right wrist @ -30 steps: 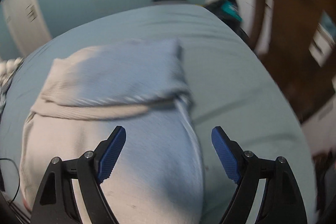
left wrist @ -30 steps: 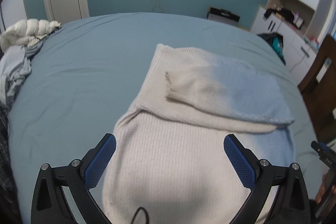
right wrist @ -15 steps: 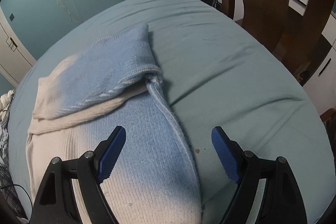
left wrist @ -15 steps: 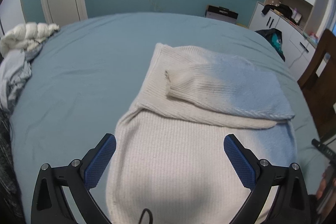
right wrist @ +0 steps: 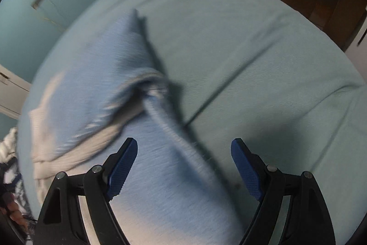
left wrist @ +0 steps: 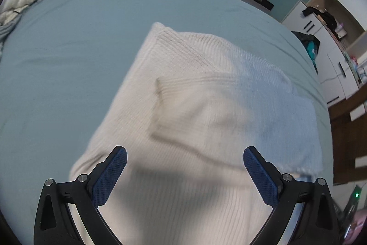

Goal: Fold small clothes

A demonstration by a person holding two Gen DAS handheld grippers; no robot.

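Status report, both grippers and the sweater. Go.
Left gripper open over sweater. Right gripper open, straddling its right edge. Sweater flat on bed, sleeves folded in. Nothing in the way.

Ribbed cream knit sweater on a smooth matt bedsheet; tool pads look textured, perhaps rubber

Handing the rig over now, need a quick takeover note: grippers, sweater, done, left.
Left gripper: open, empty, above the sweater's lower body.
Right gripper: open, empty, jaws straddling the sweater's right side edge, not yet gripping.
Sweater: cream knit, flat on the blue bed sheet, sleeves already folded across the chest.
Done: sleeve folds.
Left: probably grip the lower part on both sides, fold it up over the sleeves, then smooth.
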